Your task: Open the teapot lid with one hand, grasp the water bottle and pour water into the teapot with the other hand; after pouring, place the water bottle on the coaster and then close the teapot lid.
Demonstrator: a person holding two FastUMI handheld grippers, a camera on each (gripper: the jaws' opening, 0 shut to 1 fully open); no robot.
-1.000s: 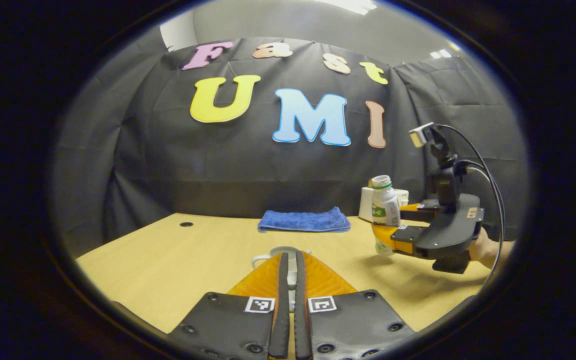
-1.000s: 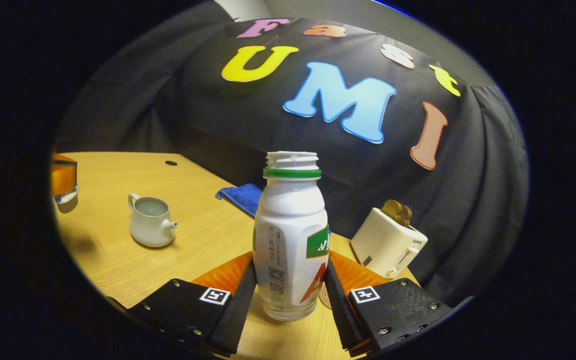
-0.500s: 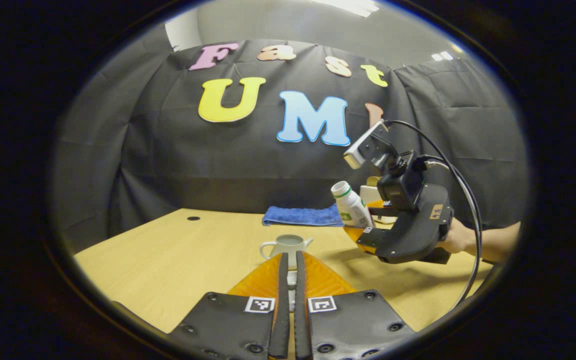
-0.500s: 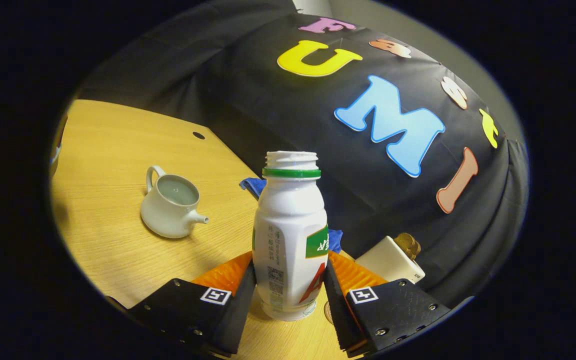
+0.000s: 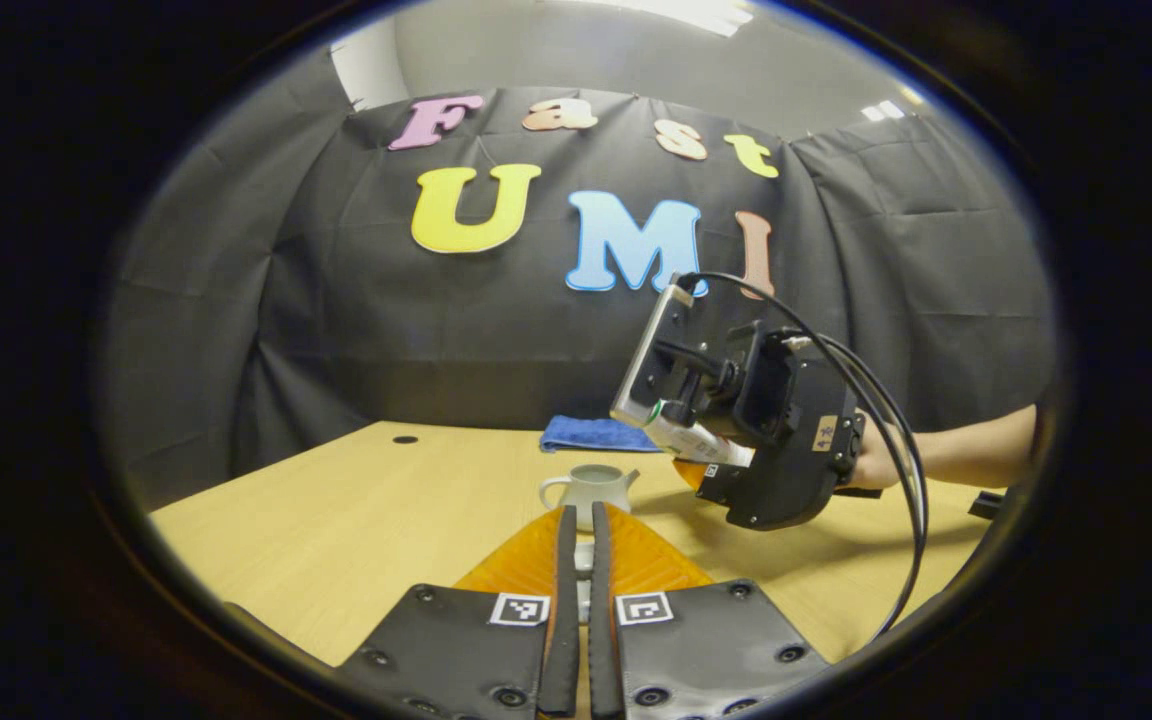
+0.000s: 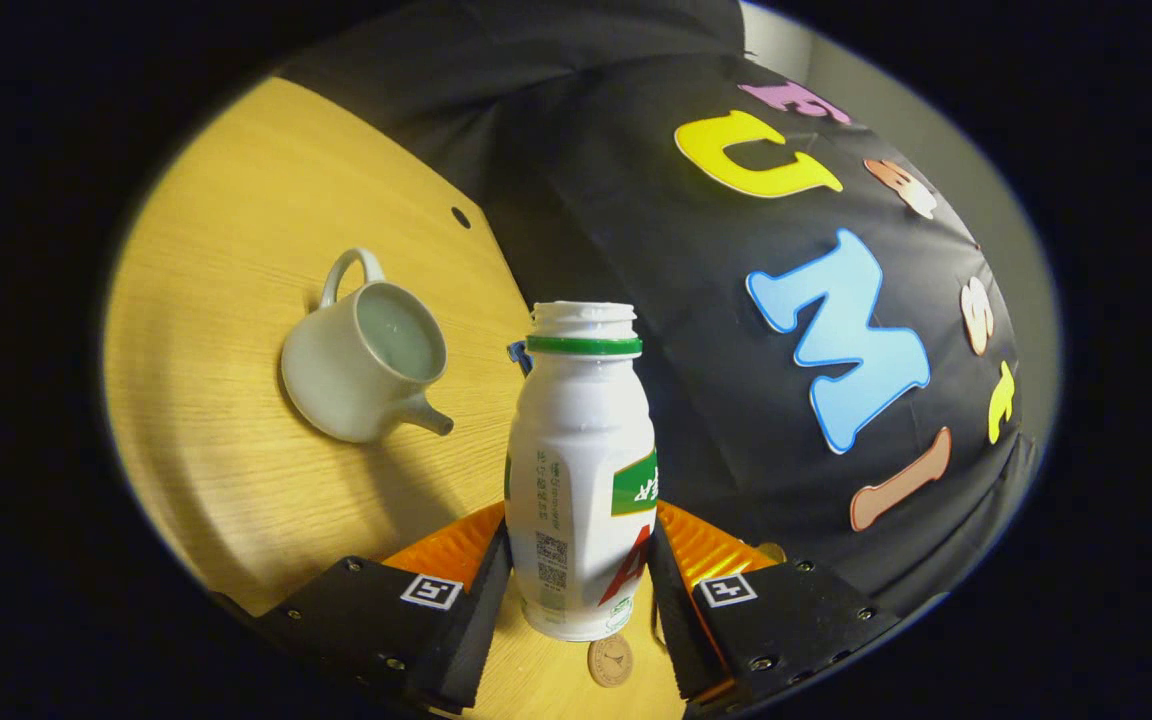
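Observation:
The white teapot [image 5: 588, 486] stands lidless on the wooden table just beyond my left gripper [image 5: 583, 512]. That gripper is shut on a small white piece, the teapot lid [image 5: 583, 562], mostly hidden between its fingers. My right gripper [image 6: 581, 590] is shut on the white water bottle [image 6: 581, 470], which has a green neck ring and no cap. In the left gripper view the bottle [image 5: 681, 438] lies steeply tilted, mouth toward the left, above and right of the teapot. The right gripper view shows the teapot [image 6: 366, 360] left of the bottle. A round brown coaster [image 6: 610, 660] lies under the bottle's base.
A folded blue towel [image 5: 591, 433] lies at the table's far edge behind the teapot. The person's forearm [image 5: 946, 458] and the right gripper's cable [image 5: 911, 480] reach in from the right. A small dark hole [image 5: 404, 439] marks the far left of the table [image 5: 336, 530].
The right gripper has carried the bottle leftward to the teapot and tipped it from upright to steeply tilted. The left gripper has kept its hold and drawn back slightly from the teapot.

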